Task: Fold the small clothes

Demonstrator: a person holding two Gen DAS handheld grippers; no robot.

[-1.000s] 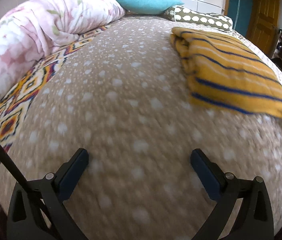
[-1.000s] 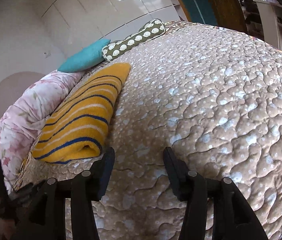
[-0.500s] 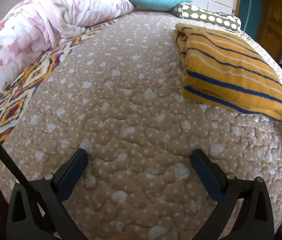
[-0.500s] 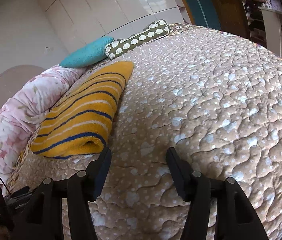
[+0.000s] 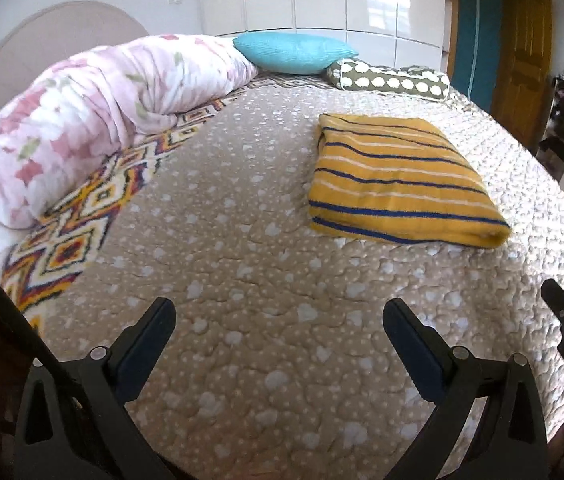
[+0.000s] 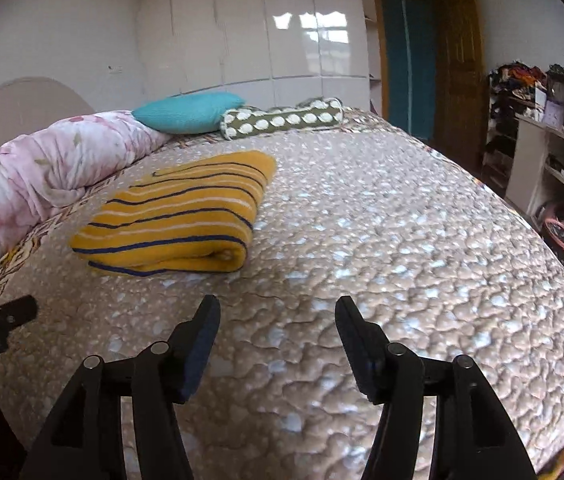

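The left gripper (image 5: pixel 279 322) is matte black plastic with two angular fingers (image 5: pixel 143 336), each faced with a dark navy pad. Small round silver screws sit at the finger joints, and triangular cut-outs pierce the black frames behind them. A thin black rod crosses the lower left corner of the left wrist view. The right gripper (image 6: pixel 277 322) has the same build: black fingers (image 6: pixel 197 340), dark pads, silver screws and triangular openings. Faint pale lettering marks its body as seen from the left camera.

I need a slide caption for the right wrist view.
Open right gripper above the quilted bed, folded striped yellow garment ahead.
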